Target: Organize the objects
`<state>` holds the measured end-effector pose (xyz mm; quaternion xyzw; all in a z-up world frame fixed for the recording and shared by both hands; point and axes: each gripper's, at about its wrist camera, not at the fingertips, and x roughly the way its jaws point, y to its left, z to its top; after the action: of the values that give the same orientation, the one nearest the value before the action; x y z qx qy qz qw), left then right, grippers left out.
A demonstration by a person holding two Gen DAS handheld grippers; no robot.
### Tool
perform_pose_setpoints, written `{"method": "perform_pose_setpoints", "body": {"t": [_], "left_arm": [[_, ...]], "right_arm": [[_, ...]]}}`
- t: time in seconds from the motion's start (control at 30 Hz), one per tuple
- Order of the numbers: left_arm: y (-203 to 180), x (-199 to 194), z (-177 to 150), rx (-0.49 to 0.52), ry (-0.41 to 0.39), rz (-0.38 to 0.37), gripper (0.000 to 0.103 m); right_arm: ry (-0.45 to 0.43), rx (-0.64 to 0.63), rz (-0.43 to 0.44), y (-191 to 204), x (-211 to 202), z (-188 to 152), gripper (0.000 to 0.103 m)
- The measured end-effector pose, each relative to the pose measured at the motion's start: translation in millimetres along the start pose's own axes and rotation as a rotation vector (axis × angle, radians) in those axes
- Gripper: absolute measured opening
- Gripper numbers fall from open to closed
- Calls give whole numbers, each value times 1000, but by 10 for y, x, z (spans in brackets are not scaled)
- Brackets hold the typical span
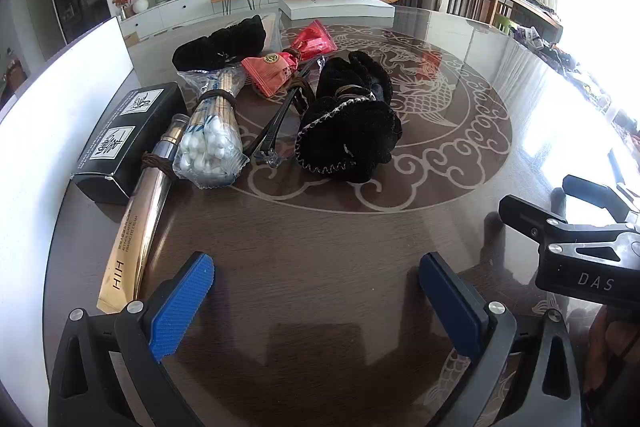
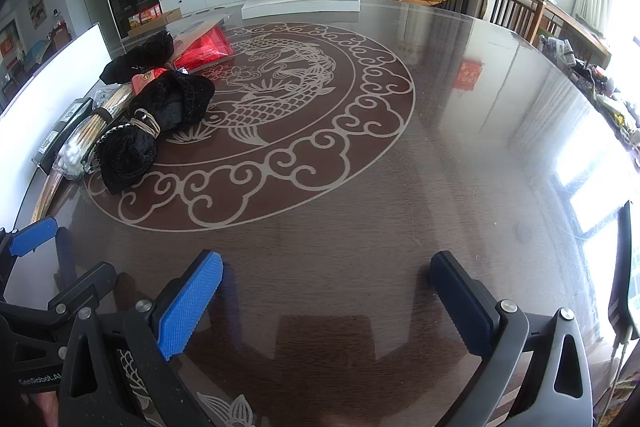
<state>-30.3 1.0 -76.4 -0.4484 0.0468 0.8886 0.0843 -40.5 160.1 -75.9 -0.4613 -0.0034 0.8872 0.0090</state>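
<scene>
1. Here, I held both claws low over the round table (image 2: 460, 147), the left claw (image 1: 316, 299) and the right claw (image 2: 326, 301) each with jaws spread wide and nothing between them.
2. The things to organize lay bunched at the table's left side: a black box (image 1: 124, 131), a gold tube (image 1: 140, 223) beside it, a bag of cotton swabs (image 1: 212, 143), a pair of black glasses (image 1: 276, 123), red packets (image 1: 280, 67) and two black velvet pouches, the nearer pouch (image 1: 348, 131) well ahead of my left claw.
3. I judged no item picked yet; the best start looked to be the left claw taking the near pouch at its tied neck, where the cloth is gathered and should not slip.
4. The tube's end lay just beside my left claw's left finger (image 1: 184, 307), so an advance risked nudging it.
5. The right half of the table lay bare, giving ample room to set things down; the white panel (image 1: 60, 115) at the left edge closed that side.
</scene>
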Motion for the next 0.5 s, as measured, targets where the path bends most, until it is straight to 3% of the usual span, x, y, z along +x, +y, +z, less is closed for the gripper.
{"method": "perform_pose_setpoints", "body": {"t": [0.3,0.4,0.5], "left_arm": [[46,-50,1,-17,37,-1,103],[218,-287,19,-57,-19,-47,103],[437,-331,121,-63,-8,6,103]], "right_arm": [[0,0,0,-1,-1,-1,103],[0,0,0,-1,-2,0,103],[0,0,0,-1,-1,-1,103]]}}
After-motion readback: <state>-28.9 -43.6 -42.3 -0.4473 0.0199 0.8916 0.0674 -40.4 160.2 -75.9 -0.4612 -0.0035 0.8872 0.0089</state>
